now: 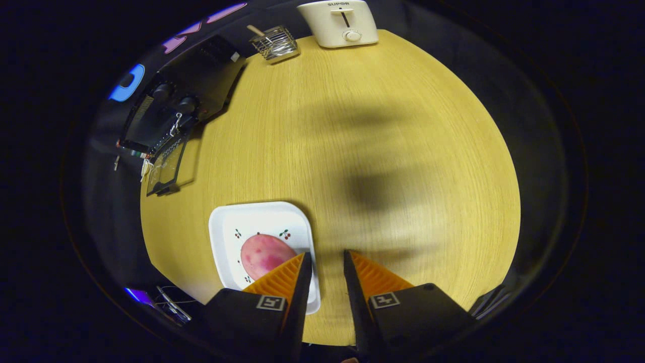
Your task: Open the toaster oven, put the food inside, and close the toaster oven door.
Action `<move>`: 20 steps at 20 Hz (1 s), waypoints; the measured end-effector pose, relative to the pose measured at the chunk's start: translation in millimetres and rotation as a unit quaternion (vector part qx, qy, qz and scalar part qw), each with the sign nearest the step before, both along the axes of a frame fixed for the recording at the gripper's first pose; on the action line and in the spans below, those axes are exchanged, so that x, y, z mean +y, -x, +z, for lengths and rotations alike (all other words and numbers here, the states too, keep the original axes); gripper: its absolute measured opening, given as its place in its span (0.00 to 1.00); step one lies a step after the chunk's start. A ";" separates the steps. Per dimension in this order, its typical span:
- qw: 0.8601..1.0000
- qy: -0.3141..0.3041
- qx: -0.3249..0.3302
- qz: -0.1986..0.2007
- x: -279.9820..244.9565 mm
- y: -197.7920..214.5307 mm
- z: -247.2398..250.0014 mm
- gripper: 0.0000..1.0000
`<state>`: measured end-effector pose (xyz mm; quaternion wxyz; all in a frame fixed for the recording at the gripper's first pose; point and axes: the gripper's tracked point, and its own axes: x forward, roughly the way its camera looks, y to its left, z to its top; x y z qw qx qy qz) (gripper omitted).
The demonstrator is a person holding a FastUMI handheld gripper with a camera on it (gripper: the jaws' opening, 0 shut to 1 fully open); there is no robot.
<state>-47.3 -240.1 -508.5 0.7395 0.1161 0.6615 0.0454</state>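
The round wooden worktop (383, 151) carries a black toaster oven (176, 111), door hanging open, far beyond the white plate (262, 222). On that plate lies a pink bun (264, 254), partly behind one finger. The fingers of the gripper (325, 262) stand narrowly apart, holding nothing, beside the plate.

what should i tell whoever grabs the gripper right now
Gripper: open, holding nothing, above the table, with the plate's edge under its left finger.
Food: pink round piece on the white plate, partly behind the left finger.
Toaster oven: far left of the table, its door already down.
Done: oven opened.
Left: grasp the food, place it inside, close the door.
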 end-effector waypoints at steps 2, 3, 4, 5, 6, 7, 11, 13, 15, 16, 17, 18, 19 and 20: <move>1.000 0.008 -0.001 0.019 2.6 0.2 -0.6 0.35; 1.000 -0.004 0.001 0.022 4.8 -4.0 10.4 0.34; 0.999 -0.011 0.006 0.030 9.6 2.6 1.5 0.06; 0.999 -0.027 0.003 0.044 13.1 3.3 2.4 0.07; 0.998 -0.038 0.006 0.040 15.2 4.7 -2.6 0.07; 0.998 -0.056 0.007 0.026 18.0 2.5 -3.5 0.05; 0.979 -0.176 0.015 -0.103 33.9 7.6 22.4 0.05; 0.970 -0.196 0.011 -0.143 41.3 8.1 28.1 0.05; 0.962 -0.212 0.002 -0.171 52.5 11.4 36.8 0.05; 0.958 -0.221 -0.005 -0.185 60.8 14.1 45.0 0.05; 0.952 -0.232 -0.011 -0.198 71.0 16.1 53.4 0.05; 0.946 -0.246 -0.018 -0.210 85.4 15.9 61.3 0.05; 0.940 -0.259 -0.024 -0.222 99.6 15.8 69.6 0.05; 0.933 -0.271 -0.030 -0.233 114.8 15.8 77.2 0.05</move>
